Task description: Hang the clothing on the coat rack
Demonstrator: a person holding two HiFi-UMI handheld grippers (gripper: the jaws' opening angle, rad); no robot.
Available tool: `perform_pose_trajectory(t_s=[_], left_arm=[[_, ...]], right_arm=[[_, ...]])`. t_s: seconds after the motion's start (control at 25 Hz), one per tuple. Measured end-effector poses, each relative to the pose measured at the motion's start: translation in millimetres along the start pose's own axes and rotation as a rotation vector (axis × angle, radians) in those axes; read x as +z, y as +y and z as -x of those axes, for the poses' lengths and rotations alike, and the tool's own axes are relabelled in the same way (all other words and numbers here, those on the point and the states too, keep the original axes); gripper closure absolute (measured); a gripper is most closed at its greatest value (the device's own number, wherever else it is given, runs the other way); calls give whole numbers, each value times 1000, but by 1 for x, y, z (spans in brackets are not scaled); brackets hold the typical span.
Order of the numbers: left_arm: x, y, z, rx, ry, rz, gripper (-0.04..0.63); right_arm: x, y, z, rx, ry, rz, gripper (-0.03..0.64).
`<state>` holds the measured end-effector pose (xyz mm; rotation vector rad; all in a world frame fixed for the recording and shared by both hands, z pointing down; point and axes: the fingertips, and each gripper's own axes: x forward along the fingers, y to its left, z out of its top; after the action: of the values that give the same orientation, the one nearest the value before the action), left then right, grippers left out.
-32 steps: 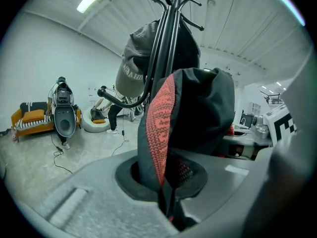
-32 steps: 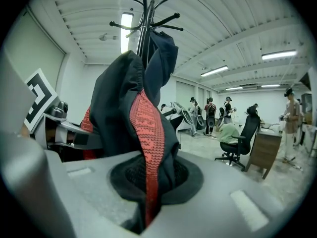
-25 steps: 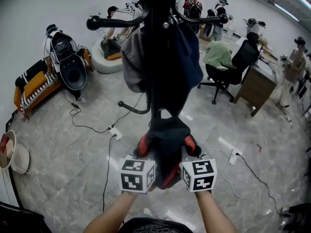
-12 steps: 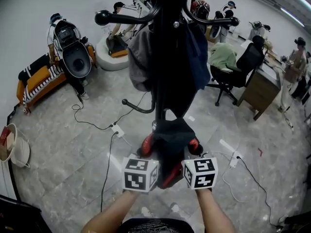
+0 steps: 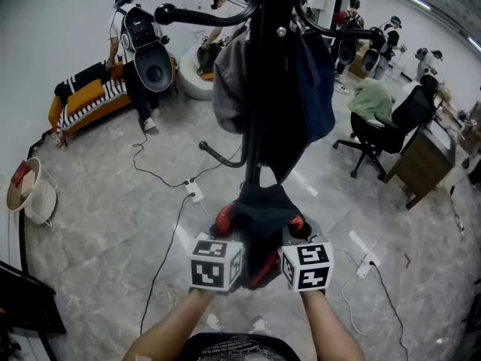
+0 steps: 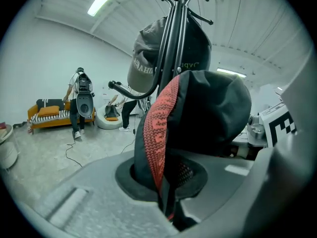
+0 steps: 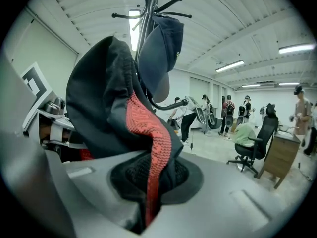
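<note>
Both the left gripper and the right gripper pinch the red-trimmed black garment at its edges, close in front of the coat rack, with floor open on either side

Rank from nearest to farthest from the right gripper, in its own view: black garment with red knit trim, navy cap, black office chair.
1. Black garment with red knit trim, clamped in the jaws.
2. Navy cap, hanging just above.
3. Black office chair, far right.

left hand-held gripper, right hand-held gripper; clenched
</note>
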<state>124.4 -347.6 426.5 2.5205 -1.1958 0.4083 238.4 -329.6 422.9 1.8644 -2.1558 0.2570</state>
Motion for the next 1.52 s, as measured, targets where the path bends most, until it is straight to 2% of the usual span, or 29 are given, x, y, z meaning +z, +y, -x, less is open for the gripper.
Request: perform_pose_trajectory(t_s=[0.2, 0.6, 1.52], left_arm=[[-2, 5, 3, 53, -1, 21, 578], [-5, 11, -7, 96, 2, 30, 578], [-24, 10, -15, 79, 44, 30, 578]], right_arm=[[-1, 3, -9, 54, 3, 6, 600], [-8, -5, -25, 93, 8, -9, 600], [-26, -4, -32, 93, 41, -36, 600]])
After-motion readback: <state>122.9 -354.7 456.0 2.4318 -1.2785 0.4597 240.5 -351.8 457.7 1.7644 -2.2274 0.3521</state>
